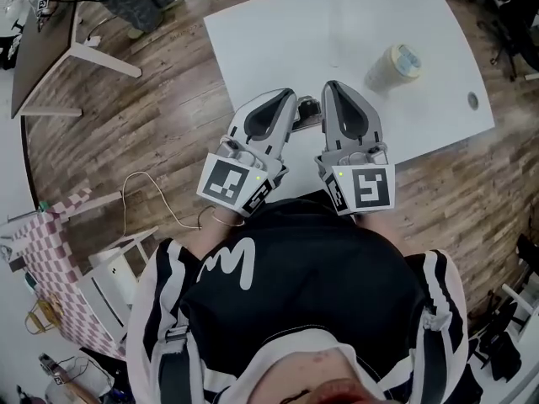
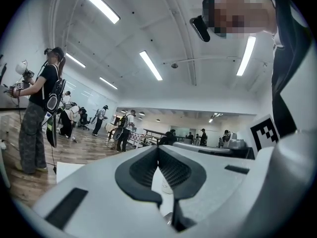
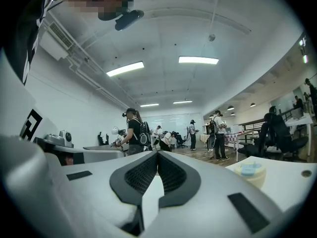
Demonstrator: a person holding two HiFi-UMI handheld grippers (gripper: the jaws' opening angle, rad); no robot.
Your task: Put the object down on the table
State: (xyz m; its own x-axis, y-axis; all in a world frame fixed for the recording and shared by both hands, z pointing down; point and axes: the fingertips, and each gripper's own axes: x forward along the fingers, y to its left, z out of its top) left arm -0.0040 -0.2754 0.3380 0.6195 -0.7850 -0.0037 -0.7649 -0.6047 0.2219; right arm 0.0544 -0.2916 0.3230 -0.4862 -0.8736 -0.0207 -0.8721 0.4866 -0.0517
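- Plainly, the left gripper point(image 2: 158, 148) is closed: its jaws meet at the tips with nothing between them.
- Likewise the right gripper point(image 3: 158, 153) is closed, tips together and empty.
- Both point level and lie side by side, close but apart, over the near edge of the table point(image 1: 278, 32), just in front of the person's chest.
- Farther out, the object point(image 1: 394, 66), a cream round roll with a pale blue middle, rests on the table. It is beyond the right gripper and off to its right, well apart from both grippers.
- Right of the object, a small grey disc point(image 1: 472, 100) is set in the tabletop near its edge.
- Around the table runs a wood floor point(image 1: 160, 108), with a dark table point(image 1: 42, 49) at upper left and a checked cloth point(image 1: 59, 251) at left.
- Across the room, people point(image 2: 42, 108) with backpacks stand, seen in both gripper views.
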